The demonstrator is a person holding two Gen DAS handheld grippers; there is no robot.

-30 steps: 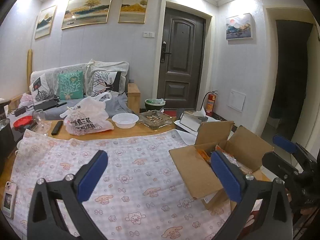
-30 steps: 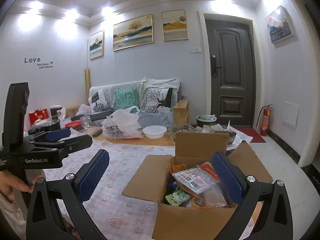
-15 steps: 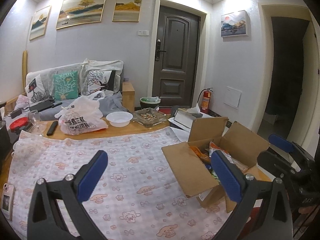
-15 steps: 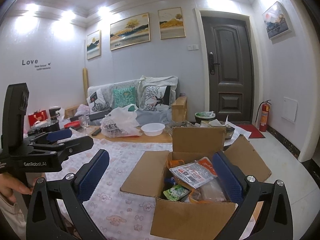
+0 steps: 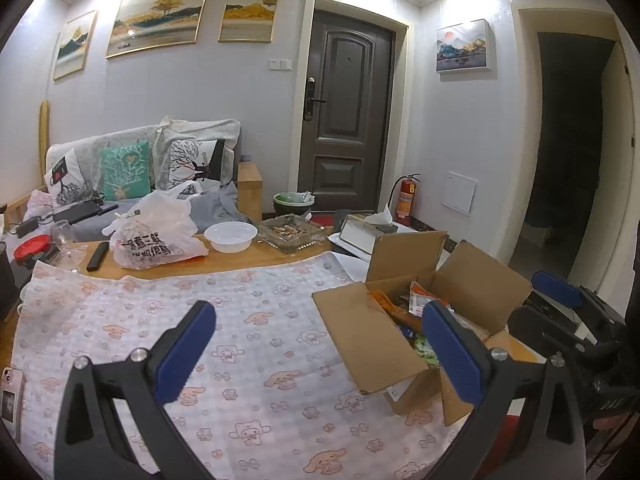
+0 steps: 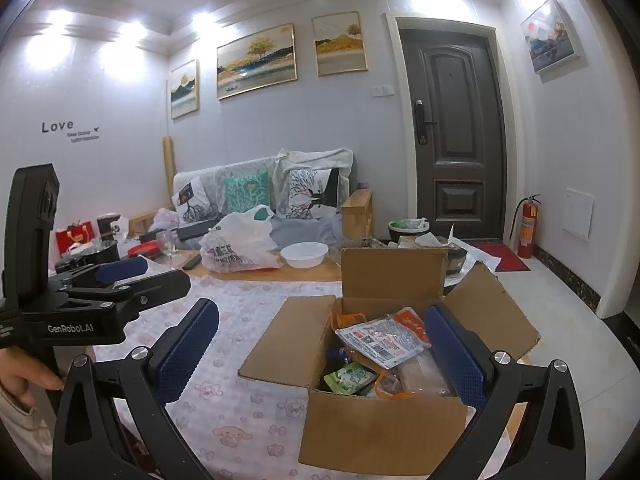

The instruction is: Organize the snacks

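snacks [image 6: 384, 340] piled in the open box [image 6: 380, 432], both tools, left [image 5: 320, 344] and right [image 6: 322, 344], spread wide and empty; could be packing or unpacking

This was a home living room. A sofa [image 6: 256, 184] with patterned cushions [image 6: 245, 191] stood against the wall under framed landscape paintings [image 6: 256, 62], beside a dark entry door [image 6: 456, 128] with a red doormat [image 6: 502, 256]. A low wooden counter [image 5: 248, 256], partly under a cartoon-print cloth [image 5: 248, 344], carried a plastic shopping bag [image 5: 156, 236], a white bowl [image 5: 231, 236], a wine glass [image 5: 64, 236] and a remote control [image 5: 97, 256]. A fire extinguisher [image 6: 528, 226] stood in the corner.
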